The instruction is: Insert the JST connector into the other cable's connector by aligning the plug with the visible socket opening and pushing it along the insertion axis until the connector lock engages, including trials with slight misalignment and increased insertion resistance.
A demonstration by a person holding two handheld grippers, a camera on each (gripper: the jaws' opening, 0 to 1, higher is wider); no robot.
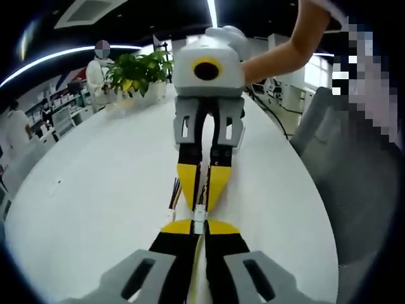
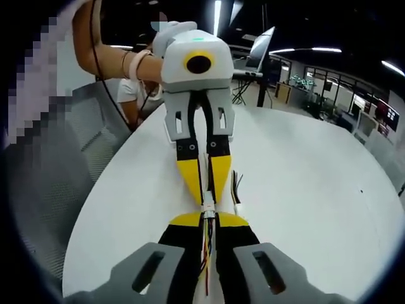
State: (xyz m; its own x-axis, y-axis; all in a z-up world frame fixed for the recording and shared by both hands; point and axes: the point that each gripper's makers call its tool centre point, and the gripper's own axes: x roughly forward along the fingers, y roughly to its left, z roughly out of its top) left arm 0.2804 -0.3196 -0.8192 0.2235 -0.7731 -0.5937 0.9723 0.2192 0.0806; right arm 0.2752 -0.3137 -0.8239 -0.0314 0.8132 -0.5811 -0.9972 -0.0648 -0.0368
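Left hand-held gripper (image 1: 199, 227) nipped tight on small white JST connector (image 1: 199, 214); right hand-held gripper (image 2: 209, 220) clamped on mating white plug with coloured wires (image 2: 207, 209). Tips meeting nose to nose, connectors touching between them, above white oval worktop (image 1: 95, 190).

Both grippers same build. Left gripper (image 1: 199, 223), bottom of the left gripper view: grey slotted finger bases, black mid-section, yellow tips. Right gripper (image 2: 209, 218), bottom of the right gripper view: same grey/black/yellow. Seen head-on at upper centre of each view: rounded white housing, yellow ring around a black round centre, grey slotted brackets under it, then black links, then tapering yellow tips. Green light on top of the housing in the right gripper view. Bracelet (image 2: 135, 63) on the wrist, upper left of the right gripper view.
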